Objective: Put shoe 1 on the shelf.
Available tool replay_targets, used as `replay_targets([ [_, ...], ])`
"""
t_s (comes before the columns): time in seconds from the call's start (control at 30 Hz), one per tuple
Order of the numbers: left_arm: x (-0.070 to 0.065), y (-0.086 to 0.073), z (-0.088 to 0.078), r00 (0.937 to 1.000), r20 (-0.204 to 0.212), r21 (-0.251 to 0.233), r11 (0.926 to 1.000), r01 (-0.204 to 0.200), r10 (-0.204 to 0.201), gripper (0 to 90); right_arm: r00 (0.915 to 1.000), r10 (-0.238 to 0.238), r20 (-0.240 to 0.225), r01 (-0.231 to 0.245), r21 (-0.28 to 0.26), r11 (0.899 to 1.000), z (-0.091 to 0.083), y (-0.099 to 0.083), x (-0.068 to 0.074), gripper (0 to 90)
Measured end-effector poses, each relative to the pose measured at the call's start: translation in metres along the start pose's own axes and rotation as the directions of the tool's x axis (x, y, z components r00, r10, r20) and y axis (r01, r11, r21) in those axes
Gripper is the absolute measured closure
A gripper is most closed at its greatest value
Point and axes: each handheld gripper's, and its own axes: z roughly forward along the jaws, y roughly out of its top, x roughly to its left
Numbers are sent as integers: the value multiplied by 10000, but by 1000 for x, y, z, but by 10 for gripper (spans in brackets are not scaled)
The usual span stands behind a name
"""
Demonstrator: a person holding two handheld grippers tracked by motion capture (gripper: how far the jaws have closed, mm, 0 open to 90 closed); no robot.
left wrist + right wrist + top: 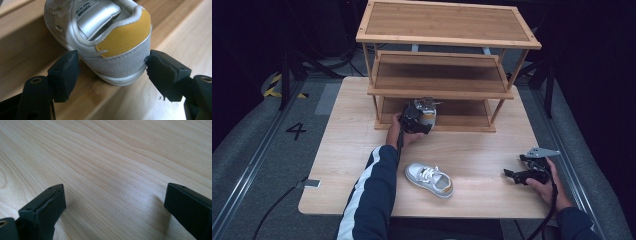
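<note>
Shoe (107, 42) on the rack's bottom shelf (462, 120), left gripper (112, 72) letting go.
Its jaws stand apart around the heel, right pad touching; pulling back crooked could drag it off the ledge. Right gripper (113, 202) rests open over the surface (477, 150); second shoe (429, 180) waits nearby.

A three-tier rack (439, 70) stands at the far side of the bench (337, 150). One shoe (428, 116) sits on its lowest shelf, at the left end. A second shoe (430, 179) lies on the bench, nearer the front edge.
</note>
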Motion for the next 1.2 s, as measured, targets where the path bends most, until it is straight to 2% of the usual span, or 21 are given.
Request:
replay_targets([
  [0.07, 2, 4, 4, 9990, -312, -27, 9994, -334, 333, 261, 10000, -2, 0, 2, 0, 10000, 0, 0, 0, 39],
  [0.1, 5, 6, 5, 9946, -481, -33, 9958, -918, 915, 254, 10000, 2, 0, -2, 0, 10000, 0, 0, 0, 39],
  [0.13, -2, 5, 10, 9993, -299, -223, 9995, 238, -245, 252, 10000, -3, 1, 3, -1, 10000, 0, 0, 0, 39],
  [0.23, -2, 7, 13, 9980, -467, -157, 9990, 411, -418, 246, 10000, -2, 1, 2, 1, 10000, 0, 0, 0, 39],
  [0.27, 4, 9, 13, 9986, -440, -125, 9994, -311, 305, 239, 10000, -4, 6, 4, -1, 10000, 0, 0, 0, 40],
  [0.37, 9, 9, 14, 9984, -250, -129, 9986, -511, 508, 224, 10000, 13, -4, -13, -3, 10000, 0, 0, 0, 40],
  [0.4, 6, 8, 13, 9997, -229, -125, 9999, -66, 63, 231, 10000, 4, -13, -4, 5, 10000, 0, 0, 0, 40],
  [0.47, 8, 8, 12, 9989, -270, -134, 9991, -395, 392, 237, 10000, -7, -9, 7, 3, 10000, 0, 0, 0, 40],
  [0.53, 0, 5, 11, 9986, 15, -187, 9984, 526, -526, 263, 10000, -3, -12, 3, 6, 10000, 0, 0, 0, 40],
  [0.57, 7, 6, 9, 9989, -283, -168, 9992, -375, 370, 263, 10000, -3, -12, 3, 6, 10000, 0, 0, 0, 40],
  [0.6, 2, 4, 9, 9988, 40, -210, 9985, 497, -497, 269, 10000, -10, -13, 10, 4, 10000, 0, 0, 0, 40],
  [0.63, 6, 5, 8, 9997, -258, -112, 9999, 13, -16, 259, 10000, -3, -13, 3, 7, 10000, 0, 0, 0, 40],
  [0.7, 7, 5, 8, 9990, -444, -88, 10000, 25, -29, 267, 10000, -4, -10, 4, 8, 10000, 0, 0, 0, 40],
  [0.77, 13, 6, 8, 9948, -645, 48, 9969, -791, 793, 286, 10000, -2, -9, 2, 7, 10000, 0, 0, 0, 40],
  [0.87, 11, 5, 7, 9964, -626, 23, 9983, -578, 578, 291, 10000, -7, -10, 7, 6, 10000, 0, 0, 0, 40],
  [0.9, 17, 8, 4, 9811, -1008, 121, 9863, -1646, 1650, 318, 10000, -6, -12, 6, 4, 10000, 0, 0, 0, 40],
  [0.93, 17, 8, 4, 9811, -1008, 121, 9863, -1646, 1650, 315, 10000, -6, -12, 6, 4, 10000, 0, 0, 0, 40],
  [0.97, 5, 4, 5, 9987, -513, -172, 9999, 5, -14, 311, 10000, -7, -9, 7, 5, 10000, 0, 0, 0, 40],
  [1.07, -2, 1, -5, 9995, -202, -262, 9994, 244, -250, 301, 10000, -6, -13, 6, 4, 10000, -1, -1, 0, 40],
  [1.1, 0, 2, -8, 9986, -279, -249, 9986, -459, 452, 291, 10000, -12, -17, 12, 4, 10000, -1, -1, 0, 40],
  [1.2, -5, -1, -18, 9947, -154, -90, 9948, -1017, 1016, 282, 10000, -11, -18, 11, 6, 10000, -1, -1, 0, 40],
])
